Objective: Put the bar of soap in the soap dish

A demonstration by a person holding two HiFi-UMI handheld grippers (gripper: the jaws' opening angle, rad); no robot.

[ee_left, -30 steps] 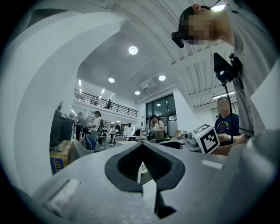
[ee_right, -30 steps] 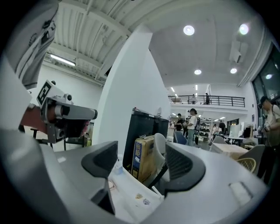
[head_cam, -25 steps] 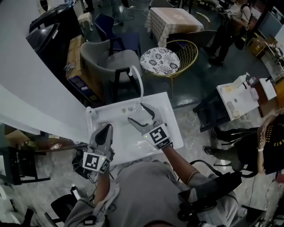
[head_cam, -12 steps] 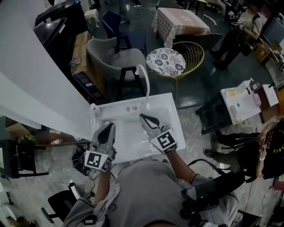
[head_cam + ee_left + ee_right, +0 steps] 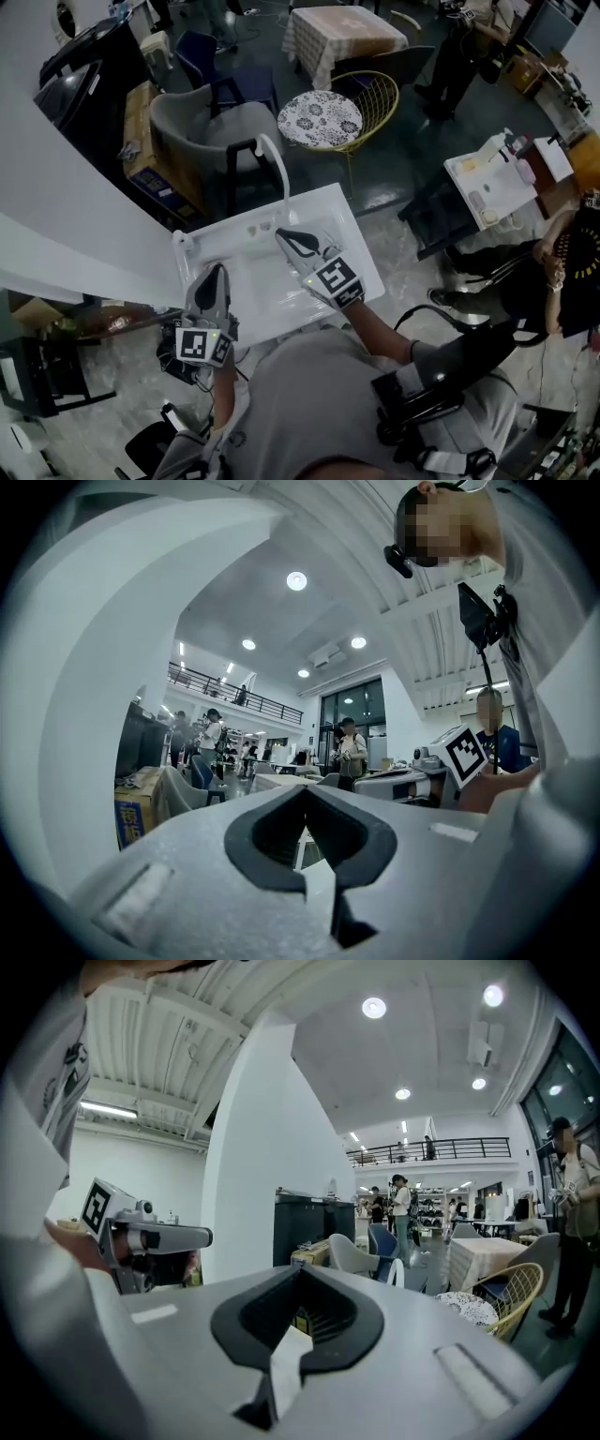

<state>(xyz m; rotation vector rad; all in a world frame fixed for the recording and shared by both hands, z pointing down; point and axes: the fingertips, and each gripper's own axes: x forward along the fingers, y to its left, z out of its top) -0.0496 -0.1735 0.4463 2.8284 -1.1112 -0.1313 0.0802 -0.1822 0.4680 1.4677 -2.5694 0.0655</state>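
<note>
You had no bar of soap or soap dish that any view showed clearly. Your left tool (image 5: 217, 270) and right tool (image 5: 280, 233) hung over the white sink (image 5: 349, 212), both closed on nothing. Grasping seemed pending: locate the soap, then open one tool.

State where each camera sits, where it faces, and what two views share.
Head view: on the head, steeply down at the sink; left gripper, right gripper, forearms show.
Left gripper view: on that gripper, level along its shut jaws; right gripper's marker cube shows.
Right gripper view: likewise; left gripper shows.
Head and right gripper views share the yellow wire chair.
</note>
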